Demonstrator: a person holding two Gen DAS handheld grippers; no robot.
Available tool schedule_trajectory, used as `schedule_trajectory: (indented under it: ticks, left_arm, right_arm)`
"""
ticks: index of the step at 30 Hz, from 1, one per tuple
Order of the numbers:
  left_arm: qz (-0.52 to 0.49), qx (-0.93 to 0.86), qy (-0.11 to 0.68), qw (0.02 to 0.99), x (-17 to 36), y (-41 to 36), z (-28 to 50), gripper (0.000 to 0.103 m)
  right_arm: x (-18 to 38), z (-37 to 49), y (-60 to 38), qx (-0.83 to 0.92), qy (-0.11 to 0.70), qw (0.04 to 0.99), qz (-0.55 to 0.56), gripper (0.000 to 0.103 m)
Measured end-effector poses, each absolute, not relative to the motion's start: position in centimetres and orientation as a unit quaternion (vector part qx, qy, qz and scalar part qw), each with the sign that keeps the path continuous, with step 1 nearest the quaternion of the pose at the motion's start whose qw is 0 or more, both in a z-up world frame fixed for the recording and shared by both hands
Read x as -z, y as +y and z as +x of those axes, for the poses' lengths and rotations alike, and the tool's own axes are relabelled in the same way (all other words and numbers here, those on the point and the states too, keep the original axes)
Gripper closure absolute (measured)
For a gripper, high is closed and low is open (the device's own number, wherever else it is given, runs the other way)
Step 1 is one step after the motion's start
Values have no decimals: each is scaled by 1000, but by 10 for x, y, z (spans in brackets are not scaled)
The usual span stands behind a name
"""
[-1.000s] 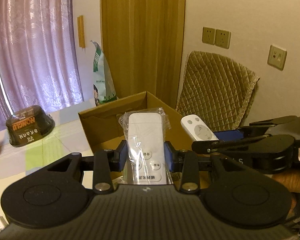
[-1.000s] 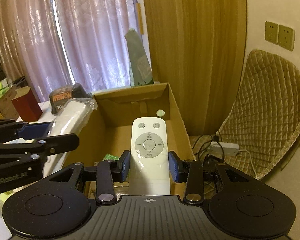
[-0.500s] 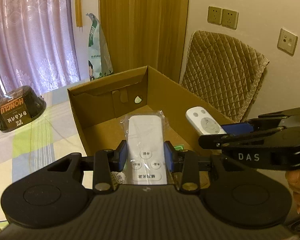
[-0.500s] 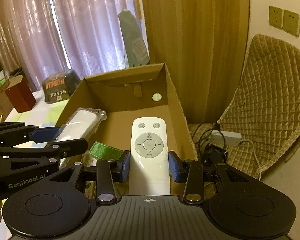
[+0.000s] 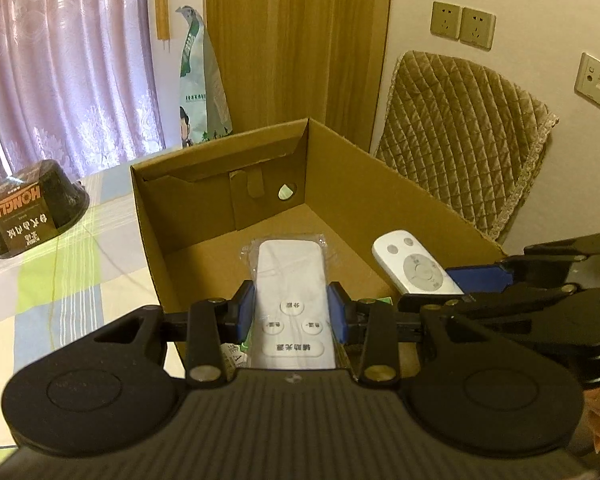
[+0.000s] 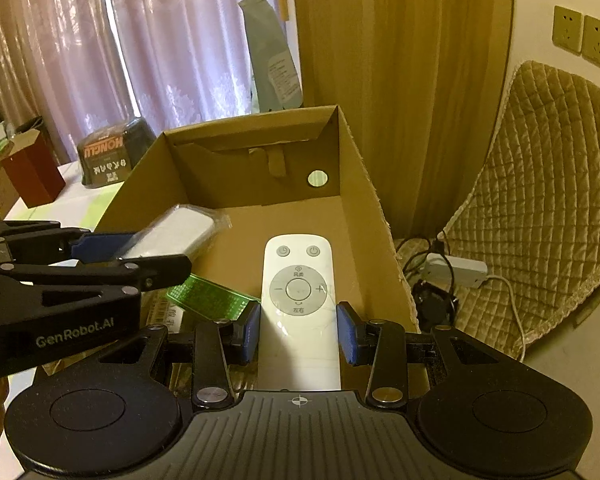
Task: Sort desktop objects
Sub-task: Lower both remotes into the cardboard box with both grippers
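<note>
- Both views are dimly lit, with a warm yellowish cast.
- Daylight is admitted through the sheer curtains [image 5: 60, 60] at the left.
- Strong fisheye bending and dark corners are seen at the edges.
- The bagged remote [image 6: 172, 232] is blurred in the right wrist view.

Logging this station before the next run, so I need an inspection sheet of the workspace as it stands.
Surface: table under a checked cloth.
Job's things: open cardboard box; bagged remote; dial remote; both held over the box.
Clutter: green packet in the box; black bowl; red box.
Grippers: left gripper shut on bagged remote; right gripper shut on dial remote.
Cables: power strip with leads on the floor.
Surroundings: curtains, quilted chair, wall sockets.
</note>
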State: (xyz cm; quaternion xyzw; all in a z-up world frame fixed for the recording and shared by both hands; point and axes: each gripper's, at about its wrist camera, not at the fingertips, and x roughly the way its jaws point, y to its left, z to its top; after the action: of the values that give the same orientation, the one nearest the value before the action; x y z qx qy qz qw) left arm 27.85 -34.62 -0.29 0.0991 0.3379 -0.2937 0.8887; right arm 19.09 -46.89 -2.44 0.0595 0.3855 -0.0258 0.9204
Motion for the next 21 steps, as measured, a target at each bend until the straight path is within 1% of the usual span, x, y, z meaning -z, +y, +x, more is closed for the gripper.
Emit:
schedule_trajectory:
  ticks: [4, 5, 6, 7, 8, 12, 21]
  left_arm:
    - [97, 289, 344, 888, 6, -344, 280, 69]
    - [94, 288, 344, 889, 6, -343, 280, 66]
    - [91, 287, 342, 890, 5, -341, 279, 61]
    - [87, 287, 339, 891, 5, -339, 279, 51]
    - [85, 287, 335, 893, 4, -338, 278, 46]
    - [88, 280, 319, 901, -4, -329, 277, 46]
    - [76, 263, 311, 910, -16, -307, 277, 45]
  right_arm:
    - [24, 192, -469, 25, 385, 921, 58, 64]
    - [24, 192, -469, 25, 384, 921, 59, 64]
    - [24, 192, -469, 25, 384, 921, 59, 64]
    - [24, 193, -469, 24, 383, 921, 59, 64]
    - [24, 193, -469, 24, 383, 922, 60, 64]
    - [22, 193, -468, 23, 380, 923, 60, 64]
    - [14, 198, -464, 15, 365, 929, 68, 63]
